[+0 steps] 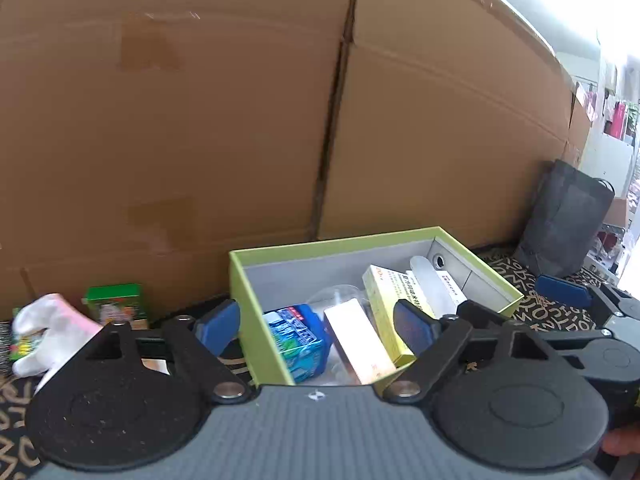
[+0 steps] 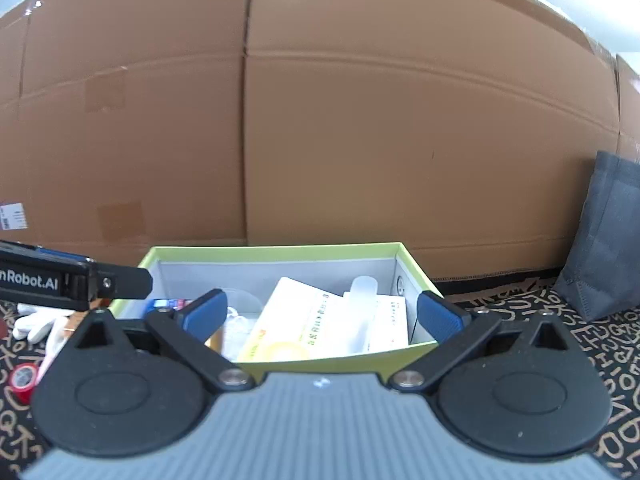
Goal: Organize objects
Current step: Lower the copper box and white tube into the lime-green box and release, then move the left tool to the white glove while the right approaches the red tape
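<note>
A lime-green open box [image 1: 240,280] stands on the patterned cloth; it also shows in the right wrist view [image 2: 280,250]. Inside lie a blue packet [image 1: 298,340], a pale long carton [image 1: 356,344], a yellow-white medicine carton [image 1: 384,300] [image 2: 304,320] and a clear plastic tube [image 1: 430,280] [image 2: 362,308]. My left gripper [image 1: 316,322] is open and empty, just above the box's near edge. My right gripper [image 2: 322,314] is open and empty over the box's near right part; it also shows at the right of the left wrist view [image 1: 568,292].
A big cardboard wall [image 1: 200,120] stands right behind the box. Left of the box lie a white-pink glove [image 1: 52,328], a small green carton [image 1: 116,304] and a red tape roll [image 2: 24,376]. A dark grey bag [image 1: 564,220] [image 2: 608,240] stands at the right.
</note>
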A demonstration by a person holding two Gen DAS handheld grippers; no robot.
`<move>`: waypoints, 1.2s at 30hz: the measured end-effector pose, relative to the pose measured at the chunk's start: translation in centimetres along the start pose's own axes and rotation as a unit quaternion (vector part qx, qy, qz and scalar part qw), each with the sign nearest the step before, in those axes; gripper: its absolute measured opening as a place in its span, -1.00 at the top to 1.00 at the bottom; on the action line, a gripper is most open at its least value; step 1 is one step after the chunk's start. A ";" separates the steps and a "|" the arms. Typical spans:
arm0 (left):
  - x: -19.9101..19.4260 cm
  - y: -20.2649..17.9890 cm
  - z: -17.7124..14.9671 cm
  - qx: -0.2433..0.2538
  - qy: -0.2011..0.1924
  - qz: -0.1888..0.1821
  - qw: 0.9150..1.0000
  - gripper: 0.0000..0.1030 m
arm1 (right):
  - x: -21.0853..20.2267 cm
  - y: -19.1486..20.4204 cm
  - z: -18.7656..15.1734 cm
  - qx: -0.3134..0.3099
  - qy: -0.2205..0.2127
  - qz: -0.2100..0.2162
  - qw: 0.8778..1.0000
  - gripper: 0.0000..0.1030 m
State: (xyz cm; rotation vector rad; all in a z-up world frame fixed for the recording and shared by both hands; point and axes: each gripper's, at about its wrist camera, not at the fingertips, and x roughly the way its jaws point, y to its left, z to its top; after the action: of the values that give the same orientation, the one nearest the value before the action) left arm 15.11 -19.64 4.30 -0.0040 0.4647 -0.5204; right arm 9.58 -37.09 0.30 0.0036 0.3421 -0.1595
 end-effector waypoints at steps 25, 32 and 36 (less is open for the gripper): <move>-10.8 11.2 -8.8 -0.094 0.037 0.150 0.983 -0.80 | -5.2 14.2 -6.9 -0.043 0.096 0.140 0.985 -1.00; -9.7 15.2 -10.4 -0.122 0.067 0.203 0.969 -0.80 | -3.1 17.9 -8.4 -0.050 0.140 0.184 0.972 -1.00; -8.6 16.6 -9.0 -0.119 0.057 0.201 0.971 -0.80 | -1.7 19.8 -8.0 -0.062 0.146 0.195 0.968 -1.00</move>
State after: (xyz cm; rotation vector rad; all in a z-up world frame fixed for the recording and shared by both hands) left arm 12.58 -0.07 -2.12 -0.1091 0.6220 -0.0643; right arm 8.46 -17.03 -7.19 -0.0288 0.6375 0.2567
